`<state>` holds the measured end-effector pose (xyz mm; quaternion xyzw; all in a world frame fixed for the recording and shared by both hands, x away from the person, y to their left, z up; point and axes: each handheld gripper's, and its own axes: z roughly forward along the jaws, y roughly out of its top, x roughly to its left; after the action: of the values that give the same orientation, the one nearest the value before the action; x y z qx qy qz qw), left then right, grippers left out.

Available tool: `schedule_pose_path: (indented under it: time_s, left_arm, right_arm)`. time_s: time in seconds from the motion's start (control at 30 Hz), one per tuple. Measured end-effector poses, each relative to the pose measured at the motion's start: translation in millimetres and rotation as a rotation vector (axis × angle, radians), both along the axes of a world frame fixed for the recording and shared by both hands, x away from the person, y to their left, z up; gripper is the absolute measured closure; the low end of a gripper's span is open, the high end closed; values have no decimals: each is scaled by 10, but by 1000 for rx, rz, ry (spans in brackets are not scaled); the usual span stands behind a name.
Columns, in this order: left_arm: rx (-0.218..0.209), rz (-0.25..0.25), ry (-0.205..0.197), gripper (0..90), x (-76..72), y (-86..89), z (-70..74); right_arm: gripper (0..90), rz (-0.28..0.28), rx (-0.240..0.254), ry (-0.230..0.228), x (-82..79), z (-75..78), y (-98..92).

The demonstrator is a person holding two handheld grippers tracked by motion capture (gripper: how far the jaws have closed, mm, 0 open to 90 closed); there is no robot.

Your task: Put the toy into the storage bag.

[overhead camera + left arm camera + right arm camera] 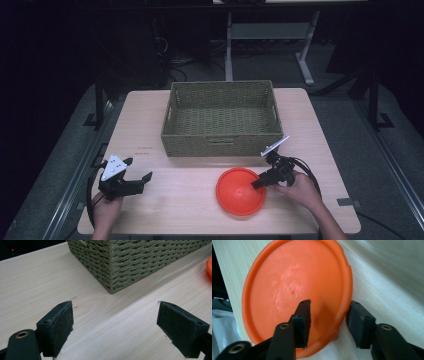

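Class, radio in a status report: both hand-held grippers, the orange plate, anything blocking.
Left hand-held gripper open over bare table. Right hand-held gripper straddles orange plate rim, not yet clamped. Woven basket behind plate; nothing in the way.

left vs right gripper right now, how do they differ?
The left gripper has wide jaws over bare table, nothing between them; the right gripper has narrower jaws straddling the orange plate's rim, a gap visible. Left sits away from the plate; right reaches over its edge. Both have black padded jaws.
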<state>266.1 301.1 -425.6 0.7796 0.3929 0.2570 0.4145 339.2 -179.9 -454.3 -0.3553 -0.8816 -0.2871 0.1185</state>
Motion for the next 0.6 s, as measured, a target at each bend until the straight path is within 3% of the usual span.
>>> schedule_pose_path:
  time_s: [0.13, 0.43, 0.6]
  left_arm:
    - [4, -2, -2, 130, -5, -2, 3]
    - [2, 1, -5, 130, -9, 0, 6]
    - [-4, 7, -6, 130, -15, 14, 11]
  right_arm:
    - [656, -3, -3, -8, -5, 21, -17]
    - [808, -2, 53, -10, -21, 200, -29]
    - [820, 28, 80, -32, -47, 355, 42]
